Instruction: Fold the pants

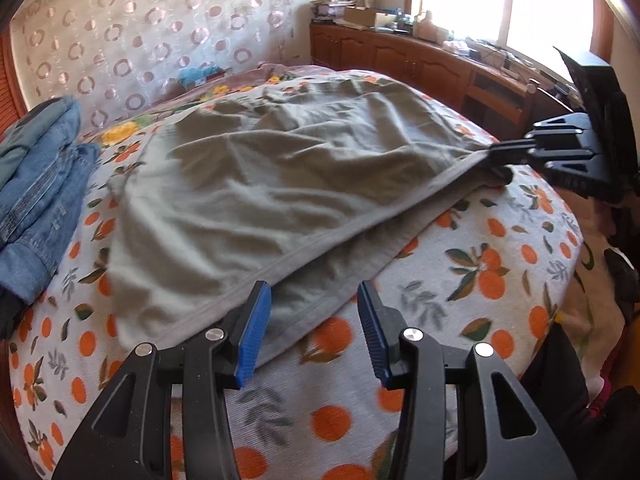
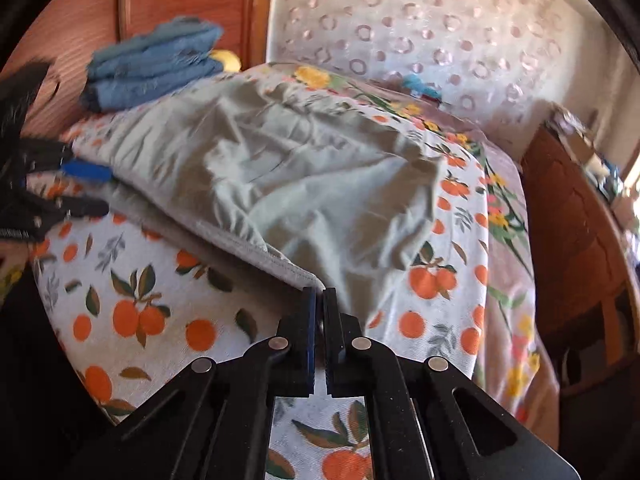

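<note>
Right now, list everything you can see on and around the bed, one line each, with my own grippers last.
Pants: one, grey-green, spread wrinkled across the bed, waistband toward the grippers.
Bedspread: one, white with oranges and leaves, covering the bed.
Folded jeans: one stack, blue denim, on the bed's far side from the right gripper.
Curtain: one, pale with ring pattern, behind the bed.
Wooden cabinets: one run, brown, cluttered top, under the window.
Window: one, bright, above the cabinets.
Left gripper: one, black with blue pads, open, at the waistband edge.
Right gripper: one, black with blue pads, shut on the waistband corner.
</note>
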`<state>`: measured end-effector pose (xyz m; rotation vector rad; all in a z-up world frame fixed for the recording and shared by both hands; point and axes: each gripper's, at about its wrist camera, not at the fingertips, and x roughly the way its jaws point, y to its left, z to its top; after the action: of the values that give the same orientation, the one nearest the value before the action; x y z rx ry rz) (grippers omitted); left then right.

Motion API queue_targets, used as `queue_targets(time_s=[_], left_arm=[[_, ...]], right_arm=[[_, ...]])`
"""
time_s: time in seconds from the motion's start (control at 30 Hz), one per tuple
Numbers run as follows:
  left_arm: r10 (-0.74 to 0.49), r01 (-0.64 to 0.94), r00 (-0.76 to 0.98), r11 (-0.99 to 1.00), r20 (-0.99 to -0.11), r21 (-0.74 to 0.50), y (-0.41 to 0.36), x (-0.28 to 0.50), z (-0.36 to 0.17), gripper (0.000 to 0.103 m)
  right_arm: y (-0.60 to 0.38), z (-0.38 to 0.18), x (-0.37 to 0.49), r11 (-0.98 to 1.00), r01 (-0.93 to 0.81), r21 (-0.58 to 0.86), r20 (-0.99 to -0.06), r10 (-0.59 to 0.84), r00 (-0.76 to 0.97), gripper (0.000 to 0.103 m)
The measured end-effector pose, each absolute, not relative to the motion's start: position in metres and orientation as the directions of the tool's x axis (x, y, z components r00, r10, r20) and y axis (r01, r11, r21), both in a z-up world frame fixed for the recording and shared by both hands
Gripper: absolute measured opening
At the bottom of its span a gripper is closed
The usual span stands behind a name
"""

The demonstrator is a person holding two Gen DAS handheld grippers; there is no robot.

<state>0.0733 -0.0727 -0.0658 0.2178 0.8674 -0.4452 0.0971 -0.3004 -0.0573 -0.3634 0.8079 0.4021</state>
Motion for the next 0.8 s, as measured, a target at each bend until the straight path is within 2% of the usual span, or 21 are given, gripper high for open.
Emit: queue_targets(time_s=[0.27, 0.37, 0.53, 0.7, 0.77, 0.8], left_arm=[[-0.213, 0.361, 0.636, 0.932, -0.741, 0.043, -0.027, 0.067, -0.054, 0.046], [-0.179, 0.337, 0.648, 0.939, -0.740, 0.068, -0.016, 0.069, -0.057, 0.046], [-0.111, 0.313, 0.628, 0.942, -0.770, 0.119, -0.011, 0.080, -0.071, 0.046], [-0.111, 0.298, 0.631, 0.949, -0.768, 0.108, -0.002, 0.078, -0.074, 0.045], [-0.122, 0.295, 0.633, 0.951, -0.764, 0.092, 0.002, 0.078, -0.073, 0.029], [-0.118, 0.289, 0.635, 0.953, -0.763, 0.094, 0.003, 0.078, -0.073, 0.026]], right_arm=[[-0.296, -0.075, 0.086, 0.860, -0.491, -0.138, -0.775, 0.215, 0.594, 0.003], [-0.298, -0.074, 0.079, 0.870, -0.476, -0.127, -0.760, 0.223, 0.610, 0.009], [-0.303, -0.078, 0.072, 0.884, -0.452, -0.124, -0.753, 0.213, 0.623, 0.013], [-0.305, -0.079, 0.063, 0.886, -0.446, -0.125, -0.734, 0.220, 0.642, 0.023], [-0.304, -0.082, 0.062, 0.883, -0.447, -0.140, -0.732, 0.212, 0.647, 0.024], [-0.303, -0.083, 0.061, 0.883, -0.446, -0.147, -0.733, 0.206, 0.649, 0.024]])
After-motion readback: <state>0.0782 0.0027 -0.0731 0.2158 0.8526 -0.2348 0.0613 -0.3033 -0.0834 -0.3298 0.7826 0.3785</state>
